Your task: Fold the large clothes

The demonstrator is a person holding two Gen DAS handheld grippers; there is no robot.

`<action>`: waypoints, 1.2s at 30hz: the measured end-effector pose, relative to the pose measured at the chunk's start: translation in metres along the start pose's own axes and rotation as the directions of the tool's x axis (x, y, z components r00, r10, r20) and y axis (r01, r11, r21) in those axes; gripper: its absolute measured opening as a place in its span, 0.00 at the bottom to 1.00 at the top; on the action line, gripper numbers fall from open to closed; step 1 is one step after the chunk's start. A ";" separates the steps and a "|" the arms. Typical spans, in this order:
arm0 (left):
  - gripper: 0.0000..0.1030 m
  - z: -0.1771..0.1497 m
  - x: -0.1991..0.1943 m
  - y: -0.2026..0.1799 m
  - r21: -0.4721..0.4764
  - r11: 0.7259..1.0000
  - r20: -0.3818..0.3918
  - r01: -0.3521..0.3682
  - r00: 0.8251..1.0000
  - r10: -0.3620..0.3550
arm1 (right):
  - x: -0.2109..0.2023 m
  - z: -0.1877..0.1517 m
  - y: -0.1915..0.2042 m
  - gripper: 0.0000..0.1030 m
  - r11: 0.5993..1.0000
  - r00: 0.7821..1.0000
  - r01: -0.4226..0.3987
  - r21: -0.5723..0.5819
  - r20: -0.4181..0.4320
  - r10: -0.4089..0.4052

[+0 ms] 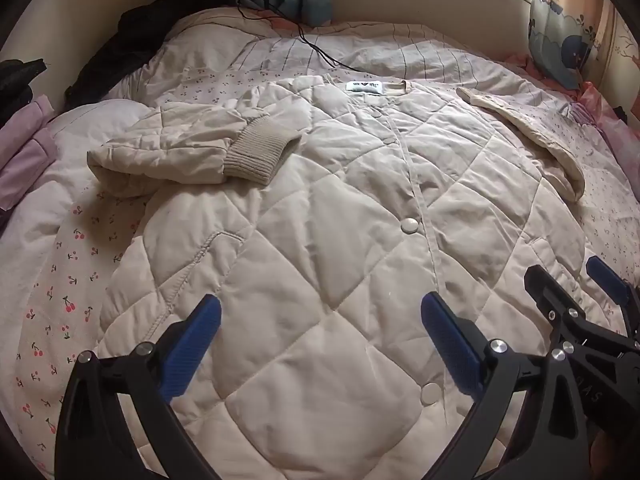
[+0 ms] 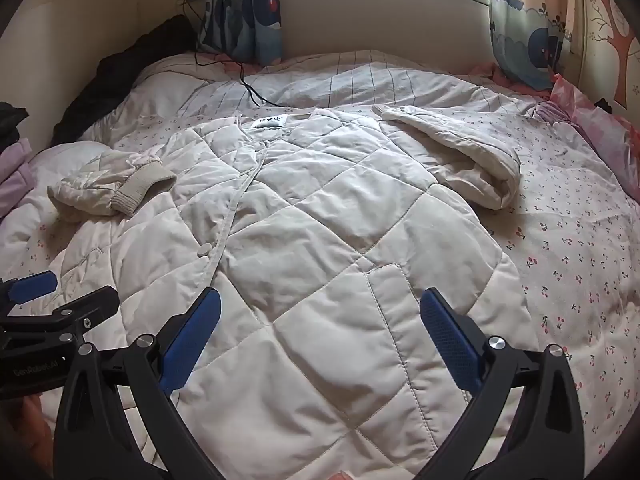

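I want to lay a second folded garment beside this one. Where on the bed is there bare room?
Free: the cherry-print bedcover right of the cream quilted jacket, and the striped stretch beyond its collar, except where the black cable lies. Crowded: the left, with the folded-in ribbed-cuff sleeve and lilac clothes.

- Left gripper (image 1: pixel 320 344): jaws spread wide, nothing between the blue pads (image 1: pixel 192 350); it tilts steeply downward.
- Right gripper (image 2: pixel 320 336): jaws spread wide, nothing between the blue pads (image 2: pixel 450 340); it tilts downward.
- The two grippers are side by side; each appears at the edge of the other's wrist view.
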State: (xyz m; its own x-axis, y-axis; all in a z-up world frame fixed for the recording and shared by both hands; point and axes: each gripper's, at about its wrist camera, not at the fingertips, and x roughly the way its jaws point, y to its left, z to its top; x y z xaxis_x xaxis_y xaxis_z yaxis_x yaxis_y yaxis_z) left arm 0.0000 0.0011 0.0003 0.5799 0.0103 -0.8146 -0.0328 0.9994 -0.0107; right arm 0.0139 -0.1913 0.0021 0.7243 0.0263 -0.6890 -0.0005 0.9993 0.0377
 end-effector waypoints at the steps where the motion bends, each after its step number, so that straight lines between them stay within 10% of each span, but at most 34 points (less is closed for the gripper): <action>1: 0.93 0.000 0.000 0.000 0.005 1.000 0.004 -0.007 1.000 0.007 | 0.000 0.000 0.000 0.94 1.000 1.000 -0.004 0.003 0.003 0.004; 36: 0.93 -0.004 0.007 -0.002 -0.008 1.000 -0.033 0.013 0.999 -0.013 | 0.007 -0.004 0.004 0.94 1.000 1.000 0.013 -0.026 -0.022 -0.013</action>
State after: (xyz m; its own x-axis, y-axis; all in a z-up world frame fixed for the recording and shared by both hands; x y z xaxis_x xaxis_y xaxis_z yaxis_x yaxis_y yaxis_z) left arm 0.0010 -0.0012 -0.0080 0.5533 -0.0041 -0.8330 -0.0315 0.9992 -0.0259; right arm 0.0161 -0.1866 -0.0048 0.7089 0.0138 -0.7052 -0.0092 0.9999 0.0104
